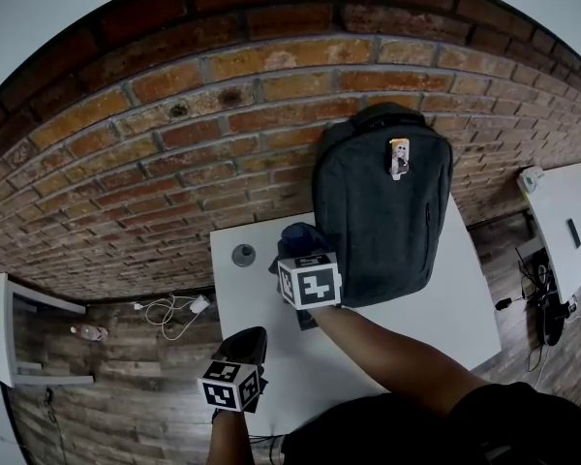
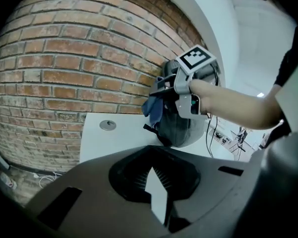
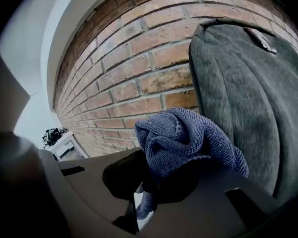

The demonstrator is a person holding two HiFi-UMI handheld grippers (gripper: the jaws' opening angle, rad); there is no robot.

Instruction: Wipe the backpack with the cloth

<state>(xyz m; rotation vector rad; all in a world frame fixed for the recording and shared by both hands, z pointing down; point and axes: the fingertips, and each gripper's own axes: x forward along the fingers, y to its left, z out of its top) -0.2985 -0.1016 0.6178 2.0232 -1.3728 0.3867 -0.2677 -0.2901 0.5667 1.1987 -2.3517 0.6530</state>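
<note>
The backpack is stood upright at the far right of the counter, its back leant against the brick wall. The blue cloth is bunched and clenched in the right tool, which is held up at the backpack's lower left edge. In the right gripper view the cloth is seen just beside the grey fabric, though whether it touches yet cannot be told. The left tool is kept low at the near left of the counter, well apart from the backpack. Its jaws are parted by a narrow gap, and nothing is held between them. A round cap is set into the counter to the left of the cloth. The step in hand is judged to be the bringing of the cloth onto the backpack's side, with the front panel not yet covered. For the next move, the cloth should be pressed flat against the fabric and drawn across or down it. The soft backpack may be tipped or slid by that push, so steadying by the free left tool may be called for.
</note>
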